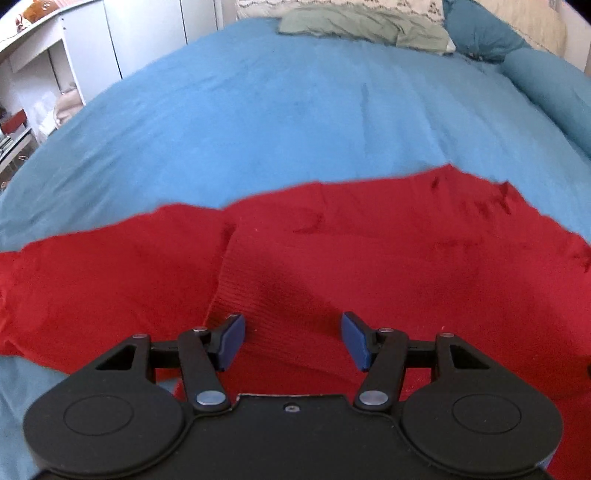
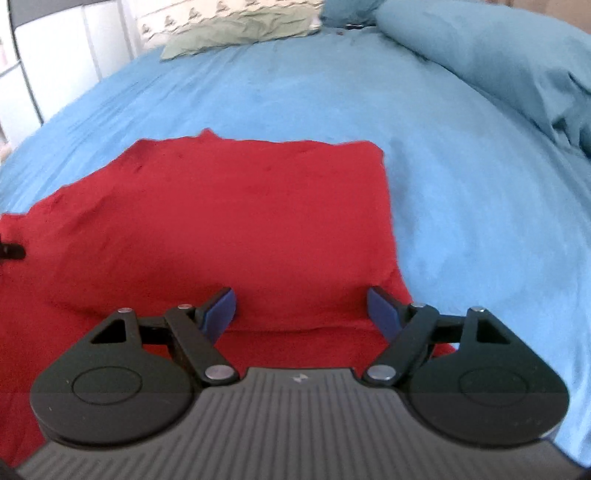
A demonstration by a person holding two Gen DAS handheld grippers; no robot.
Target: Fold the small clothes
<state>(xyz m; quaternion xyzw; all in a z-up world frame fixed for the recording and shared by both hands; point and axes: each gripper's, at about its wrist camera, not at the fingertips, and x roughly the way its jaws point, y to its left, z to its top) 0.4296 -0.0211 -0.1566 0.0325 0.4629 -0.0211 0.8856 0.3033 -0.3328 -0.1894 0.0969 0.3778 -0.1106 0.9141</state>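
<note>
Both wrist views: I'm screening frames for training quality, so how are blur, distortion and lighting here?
Left wrist view: strong fisheye bulge in the blue bedspread, the red garment soft with a smeared far edge, the left hand-held gripper sharp. Right wrist view: same curvature, bedspread streaked at right, even daylight, no glare, the right hand-held gripper crisp.

A bed covered in a bright blue sheet (image 1: 258,110) fills most of both views. At its head lie a rumpled sage-green pillow (image 1: 362,26), a pale patterned pillow (image 2: 229,13) behind it, and a teal pillow (image 1: 476,33). A bunched teal duvet (image 2: 498,62) runs along the bed's far side. Beyond the bed stand white wardrobe doors (image 1: 147,33) and a white shelf unit (image 1: 40,44) holding a brown soft toy (image 1: 35,9). Soft daylight fills the room.
</note>
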